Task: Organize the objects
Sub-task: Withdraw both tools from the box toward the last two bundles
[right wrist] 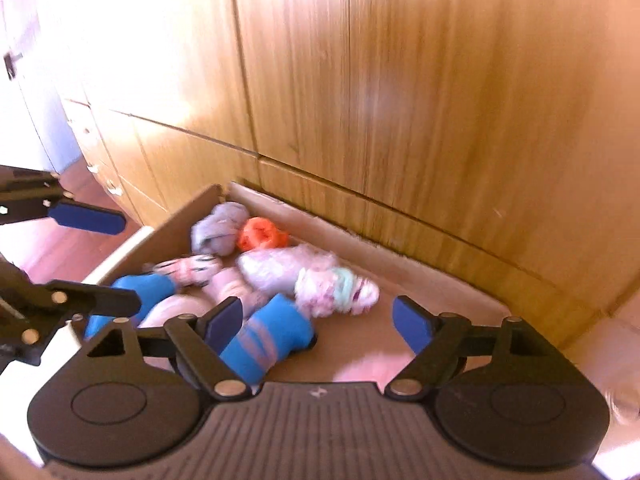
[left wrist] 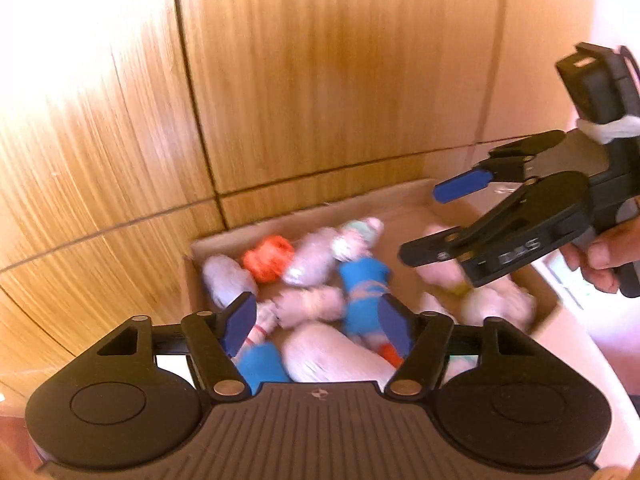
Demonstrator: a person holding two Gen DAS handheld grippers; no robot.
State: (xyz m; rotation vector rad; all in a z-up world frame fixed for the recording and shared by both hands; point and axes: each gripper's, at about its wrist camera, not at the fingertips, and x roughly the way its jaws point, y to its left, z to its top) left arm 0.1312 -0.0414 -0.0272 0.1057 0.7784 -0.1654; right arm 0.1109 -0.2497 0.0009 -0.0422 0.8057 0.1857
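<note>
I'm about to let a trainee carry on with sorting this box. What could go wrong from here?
Both views are motion-blurred, so aim may suffer. The rolled bundles overlap: the blue roll lies against pale ones, so the open right gripper may catch two. The left gripper is close by, so the two could collide over the cardboard box.

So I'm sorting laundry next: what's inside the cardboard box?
The cardboard box holds rolled sock bundles: an orange one, a lavender one, blue ones and several pale pink or white ones. Both open grippers cover the near part, so anything beneath them is hidden.
</note>
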